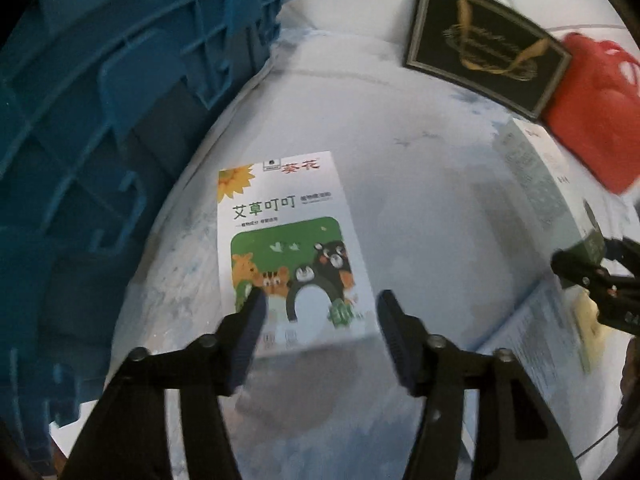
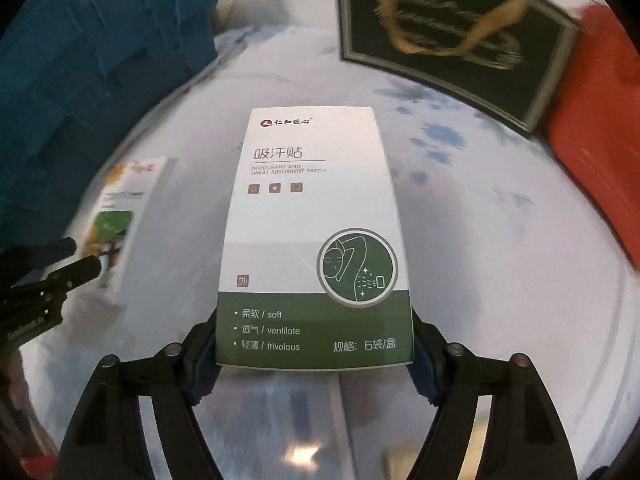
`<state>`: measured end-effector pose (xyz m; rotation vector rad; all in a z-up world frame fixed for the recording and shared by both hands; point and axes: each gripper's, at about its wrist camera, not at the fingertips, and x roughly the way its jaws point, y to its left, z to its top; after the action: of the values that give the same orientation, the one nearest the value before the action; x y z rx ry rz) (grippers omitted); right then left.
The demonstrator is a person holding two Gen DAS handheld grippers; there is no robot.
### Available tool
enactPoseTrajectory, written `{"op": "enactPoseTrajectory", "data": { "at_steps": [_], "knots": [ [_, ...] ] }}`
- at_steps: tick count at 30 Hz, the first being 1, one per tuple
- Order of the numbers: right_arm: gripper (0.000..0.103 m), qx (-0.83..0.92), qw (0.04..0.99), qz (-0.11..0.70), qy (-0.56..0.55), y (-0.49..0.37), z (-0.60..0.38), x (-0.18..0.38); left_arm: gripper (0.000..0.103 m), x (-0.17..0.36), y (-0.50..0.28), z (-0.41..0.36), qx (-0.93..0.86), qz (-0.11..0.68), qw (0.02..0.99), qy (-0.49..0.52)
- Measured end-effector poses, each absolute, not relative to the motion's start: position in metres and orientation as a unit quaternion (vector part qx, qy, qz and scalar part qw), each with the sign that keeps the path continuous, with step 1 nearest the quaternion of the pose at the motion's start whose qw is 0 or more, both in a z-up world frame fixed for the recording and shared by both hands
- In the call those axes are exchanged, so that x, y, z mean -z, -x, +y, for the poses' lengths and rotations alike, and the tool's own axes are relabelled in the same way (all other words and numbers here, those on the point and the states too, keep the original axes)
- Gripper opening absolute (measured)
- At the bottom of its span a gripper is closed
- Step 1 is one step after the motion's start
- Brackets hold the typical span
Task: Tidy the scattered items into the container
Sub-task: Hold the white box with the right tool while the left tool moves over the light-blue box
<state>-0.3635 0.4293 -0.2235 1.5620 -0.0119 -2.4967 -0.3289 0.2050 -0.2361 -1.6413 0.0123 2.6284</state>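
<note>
Right wrist view: the white-and-green flat cardboard box of sweat-absorbent patches (image 2: 316, 236) sits between the fingers of the right tool (image 2: 316, 354), its green bottom edge clamped by both pads, so this tool is grasping it. The box juts forward from the tool, above the pale table (image 2: 500, 260). Far off to the front left rises the blue ribbed plastic crate (image 2: 92, 80), the container.

In the left wrist view, the white cardboard box printed with a sunflower and cartoon animals (image 1: 286, 248) lies between the fingers of the left tool (image 1: 318, 310). Its near end looks raised, but a gap shows beside the right pad, so I cannot tell whether it is gripped. The crate wall (image 1: 120, 128) stands close on this tool's left.

Judging by this, the step is picking up, one box per tool. Next, both should be carried over the crate rim and released inside. A black framed card (image 1: 484, 46) and a red plastic object (image 1: 592, 108) wait ahead.
</note>
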Motion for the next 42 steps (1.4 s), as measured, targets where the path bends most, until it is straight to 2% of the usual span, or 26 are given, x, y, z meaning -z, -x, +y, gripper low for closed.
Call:
{"op": "enactPoseTrajectory", "data": {
  "at_steps": [1,2,6,12,16,22,28,42],
  "knots": [
    [0.076,0.845,0.088,-0.012,-0.527,0.355,0.43,0.216,0.079,0.231,0.323,0.205,-0.85,0.007,0.031,0.525],
    [0.076,0.847,0.078,-0.018,-0.526,0.34,0.435,0.214,0.081,0.23,0.32,0.202,-0.853,0.008,0.038,0.52],
    [0.077,0.843,0.025,-0.055,-0.535,0.283,0.468,0.218,0.081,0.225,0.304,0.23,-0.853,0.022,0.113,0.51],
    [0.077,0.834,-0.038,-0.098,-0.542,0.222,0.505,0.223,0.085,0.243,0.289,0.315,-0.812,0.132,0.275,0.497],
    [0.077,0.832,-0.072,-0.126,-0.536,0.184,0.516,0.218,0.085,0.25,0.287,0.344,-0.79,0.172,0.322,0.493],
    [0.077,0.829,-0.11,-0.159,-0.524,0.155,0.518,0.216,0.085,0.264,0.293,0.357,-0.777,0.203,0.319,0.503],
    [0.077,0.825,-0.128,-0.172,-0.523,0.15,0.517,0.223,0.085,0.272,0.296,0.346,-0.781,0.195,0.282,0.522],
    [0.077,0.836,-0.098,-0.135,-0.522,0.167,0.491,0.215,0.085,0.258,0.272,0.309,-0.806,0.152,0.229,0.525]
  ]
}}
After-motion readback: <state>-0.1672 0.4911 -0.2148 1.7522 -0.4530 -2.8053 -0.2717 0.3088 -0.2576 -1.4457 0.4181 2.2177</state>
